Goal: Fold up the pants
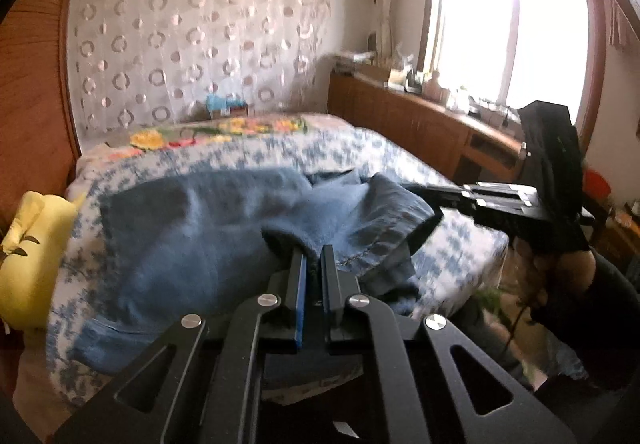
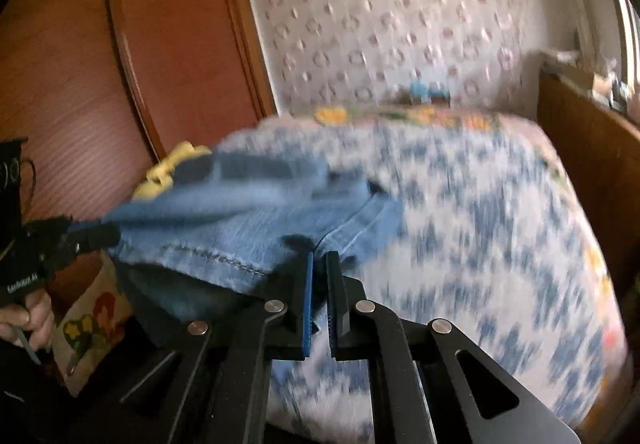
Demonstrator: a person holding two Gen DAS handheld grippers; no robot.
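Blue denim pants [image 1: 192,228] lie across a bed with a blue-and-white floral cover [image 1: 320,148]. My left gripper [image 1: 314,252] is shut on a bunched corner of the pants near the bed's front edge. My right gripper [image 2: 320,258] is shut on the pants' hem [image 2: 224,244] and holds it lifted above the bed. In the left wrist view the right gripper [image 1: 444,204] reaches in from the right to the cloth's edge. In the right wrist view the left gripper [image 2: 108,236] grips the hem's other end at the left. The right wrist view is motion-blurred.
A yellow pillow [image 1: 32,256] lies at the bed's left edge. A wooden wardrobe [image 2: 120,64] stands on the left and a wooden cabinet [image 1: 400,112] with clutter runs under the window on the right. A lace curtain [image 1: 192,44] hangs behind the bed.
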